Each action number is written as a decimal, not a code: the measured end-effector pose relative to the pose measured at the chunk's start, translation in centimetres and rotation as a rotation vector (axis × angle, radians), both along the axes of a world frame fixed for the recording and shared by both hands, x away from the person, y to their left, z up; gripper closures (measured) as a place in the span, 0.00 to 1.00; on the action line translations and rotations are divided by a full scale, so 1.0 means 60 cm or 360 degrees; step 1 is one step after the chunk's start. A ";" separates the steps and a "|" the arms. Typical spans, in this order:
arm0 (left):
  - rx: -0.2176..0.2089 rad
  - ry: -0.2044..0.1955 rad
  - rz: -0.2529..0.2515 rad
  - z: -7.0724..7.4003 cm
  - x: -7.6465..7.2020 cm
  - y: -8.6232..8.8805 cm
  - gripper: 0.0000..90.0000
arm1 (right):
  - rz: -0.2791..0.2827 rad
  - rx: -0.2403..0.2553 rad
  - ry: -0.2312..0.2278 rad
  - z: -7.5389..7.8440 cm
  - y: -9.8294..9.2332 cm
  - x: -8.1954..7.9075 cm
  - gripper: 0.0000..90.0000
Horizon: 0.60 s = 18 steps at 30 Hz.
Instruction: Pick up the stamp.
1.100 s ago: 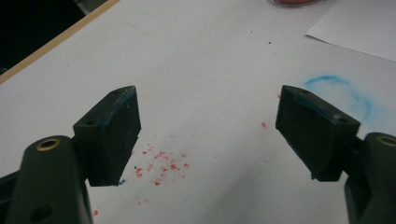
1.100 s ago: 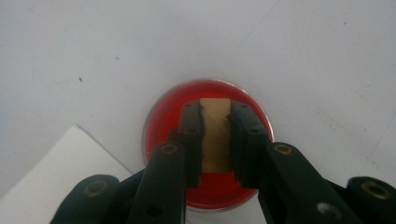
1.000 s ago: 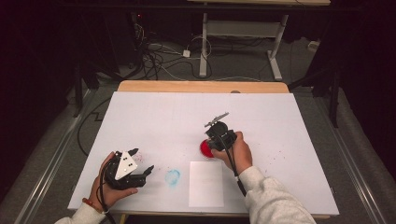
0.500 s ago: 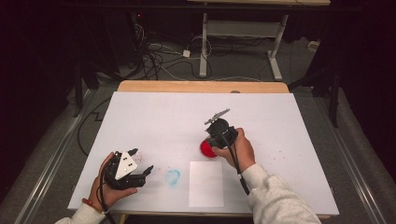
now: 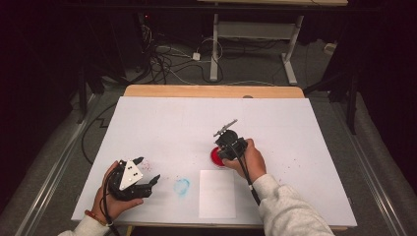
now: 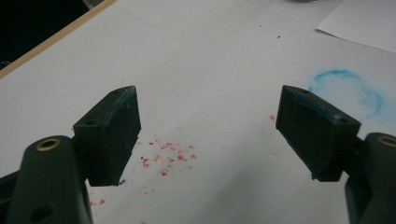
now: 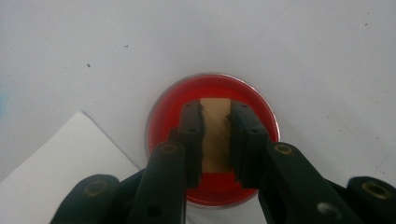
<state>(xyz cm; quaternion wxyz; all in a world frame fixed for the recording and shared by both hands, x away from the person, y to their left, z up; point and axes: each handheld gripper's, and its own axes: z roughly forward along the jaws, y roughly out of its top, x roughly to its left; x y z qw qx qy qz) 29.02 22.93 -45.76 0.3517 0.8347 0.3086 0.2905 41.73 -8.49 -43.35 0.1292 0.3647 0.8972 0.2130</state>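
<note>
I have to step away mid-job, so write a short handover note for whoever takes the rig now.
Right gripper: shut on a small tan block, held over or in the round red dish; contact with the red inside cannot be told.
Left gripper: open, holding nothing, near the table's front left.
White sheet of paper lies just in front of the dish, with no red mark on it.
A blue ring stain and red specks mark the table.
Likely left: lift the block and press it on the paper.
</note>
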 end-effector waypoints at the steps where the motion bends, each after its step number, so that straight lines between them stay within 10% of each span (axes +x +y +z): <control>1: 0.0001 0.0001 0.0000 0.000 0.000 0.000 0.24 | 0.0007 -0.0003 -0.0011 -0.001 0.001 -0.001 0.85; 18: -0.0005 0.0002 0.0000 0.000 0.000 0.003 0.24 | 0.0023 0.0064 -0.0022 -0.009 -0.009 -0.002 0.85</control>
